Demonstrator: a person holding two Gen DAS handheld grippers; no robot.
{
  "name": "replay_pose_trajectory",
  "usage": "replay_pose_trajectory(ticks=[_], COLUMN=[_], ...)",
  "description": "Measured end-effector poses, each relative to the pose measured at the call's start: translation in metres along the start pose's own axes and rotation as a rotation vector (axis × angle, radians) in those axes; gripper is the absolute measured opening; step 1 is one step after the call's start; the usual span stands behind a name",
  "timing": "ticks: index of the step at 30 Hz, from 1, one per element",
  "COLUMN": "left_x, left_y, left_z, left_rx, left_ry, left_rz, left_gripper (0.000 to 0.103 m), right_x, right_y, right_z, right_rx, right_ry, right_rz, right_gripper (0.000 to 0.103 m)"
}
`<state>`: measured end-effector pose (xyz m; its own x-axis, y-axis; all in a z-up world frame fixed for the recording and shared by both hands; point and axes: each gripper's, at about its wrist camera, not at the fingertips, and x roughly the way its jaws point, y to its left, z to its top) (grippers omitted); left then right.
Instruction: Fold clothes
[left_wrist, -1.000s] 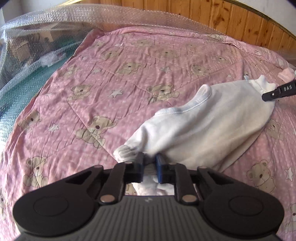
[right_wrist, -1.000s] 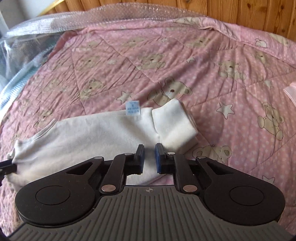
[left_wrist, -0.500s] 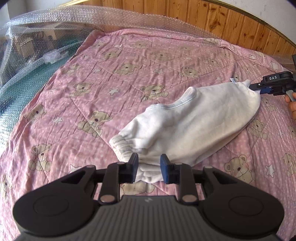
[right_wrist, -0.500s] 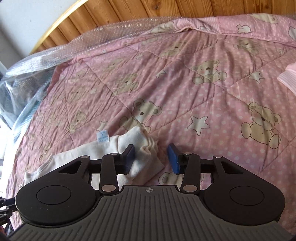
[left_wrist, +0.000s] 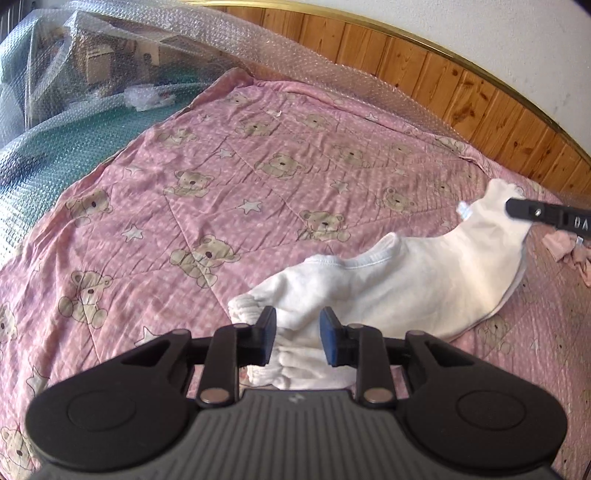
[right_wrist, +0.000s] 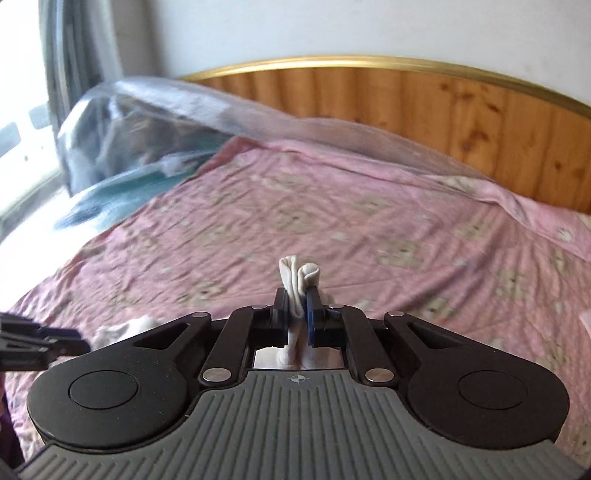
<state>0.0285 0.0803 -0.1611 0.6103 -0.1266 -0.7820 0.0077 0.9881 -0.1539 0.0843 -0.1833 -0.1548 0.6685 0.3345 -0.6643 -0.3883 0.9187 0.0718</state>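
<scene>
We see one white fleece garment (left_wrist: 399, 284), stretched, at 3 o'clock on the pink bear-print bed quilt (left_wrist: 221, 192); our right gripper (right_wrist: 297, 308) fingers clamp its bunched end, our left gripper (left_wrist: 297, 334) fingers stand wide.

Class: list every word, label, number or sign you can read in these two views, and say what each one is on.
"DA", cut off by the picture's edge: white letters on the right hand-held gripper.
Small blue tag on the white garment: print too small to read.
Nothing else is readable.
</scene>
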Motion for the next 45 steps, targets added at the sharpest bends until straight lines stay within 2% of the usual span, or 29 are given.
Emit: replay_pose_trajectory(ticks=[4, 6, 7, 8, 9, 12, 13, 15, 16, 17, 18, 19, 22, 25, 29, 31, 34, 39, 40, 41, 43, 45], left_x=[0.008, 0.007, 0.006, 0.005, 0.004, 0.003, 0.004, 0.009, 0.012, 0.015, 0.017, 0.019, 0.016, 0.017, 0.020, 0.021, 0.023, 0.026, 0.026, 0.025, 0.024, 0.023], left_y=[0.003, 0.006, 0.008, 0.010, 0.013, 0.020, 0.022, 0.022, 0.021, 0.020, 0.020, 0.020, 0.025, 0.030, 0.022, 0.016, 0.011, 0.011, 0.012, 0.013, 0.015, 0.017], left_z=[-0.004, -0.007, -0.009, -0.010, -0.011, -0.015, -0.016, -0.017, -0.018, -0.018, -0.019, -0.019, -0.022, -0.024, -0.019, -0.016, -0.013, -0.013, -0.013, -0.013, -0.014, -0.014], left_rx=[-0.038, -0.057, -0.068, -0.080, -0.094, -0.138, -0.153, -0.172, -0.178, -0.183, -0.192, -0.202, -0.256, -0.301, -0.278, -0.251, -0.237, -0.244, -0.252, -0.260, -0.276, -0.292], left_ry=[0.016, 0.017, 0.014, 0.012, 0.011, 0.011, 0.013, 0.026, 0.034, 0.042, 0.049, 0.056, 0.054, 0.062, 0.085, 0.108, 0.129, 0.142, 0.141, 0.141, 0.140, 0.139], left_rz=[0.021, 0.030, 0.033, 0.036, 0.040, 0.041, 0.039, 0.043, 0.053, 0.062, 0.069, 0.075, 0.071, 0.070, 0.109, 0.153, 0.182, 0.194, 0.193, 0.191, 0.187, 0.183], left_gripper=[0.026, 0.026, 0.026, 0.026, 0.026, 0.026, 0.027, 0.027, 0.027, 0.027, 0.027, 0.028, 0.034, 0.037, 0.040, 0.043, 0.044, 0.044, 0.045, 0.045, 0.046, 0.047], right_x=[0.039, 0.058, 0.059, 0.053, 0.045, 0.003, -0.003, -0.002, 0.004, 0.019, 0.037, 0.045, 0.043, 0.021, 0.020, 0.036, 0.058, 0.058, 0.057, 0.055, 0.045, 0.019], right_y=[0.068, 0.075, 0.074, 0.072, 0.067, 0.040, 0.032, 0.021, 0.017, 0.016, 0.016, 0.017, 0.018, 0.028, 0.055, 0.067, 0.071, 0.060, 0.062, 0.066, 0.072, 0.081], right_z=[-0.019, -0.039, -0.043, -0.043, -0.038, -0.016, -0.011, -0.006, -0.008, -0.015, -0.025, -0.031, -0.037, -0.033, -0.036, -0.040, -0.052, -0.051, -0.051, -0.052, -0.046, -0.037], right_rx=[-0.181, -0.251, -0.261, -0.257, -0.233, -0.072, -0.033, 0.015, 0.020, 0.001, -0.029, -0.048, -0.065, -0.071, -0.166, -0.226, -0.296, -0.247, -0.259, -0.290, -0.319, -0.340], right_ry=[0.081, 0.135, 0.140, 0.140, 0.150, 0.080, 0.066, 0.074, 0.099, 0.154, 0.226, 0.261, 0.231, 0.146, 0.085, 0.096, 0.154, 0.175, 0.176, 0.175, 0.160, 0.076], right_rz=[0.043, 0.035, 0.055, 0.080, 0.119, 0.238, 0.246, 0.212, 0.186, 0.148, 0.103, 0.075, 0.050, 0.075, 0.136, 0.154, 0.130, 0.129, 0.131, 0.131, 0.112, 0.106], right_gripper=[0.006, 0.008, 0.012, 0.023, 0.028, 0.028, 0.028, 0.028, 0.021, 0.014, 0.013, 0.010, 0.013, 0.016, 0.016, 0.017, 0.019, 0.020, 0.023, 0.026, 0.025, 0.026])
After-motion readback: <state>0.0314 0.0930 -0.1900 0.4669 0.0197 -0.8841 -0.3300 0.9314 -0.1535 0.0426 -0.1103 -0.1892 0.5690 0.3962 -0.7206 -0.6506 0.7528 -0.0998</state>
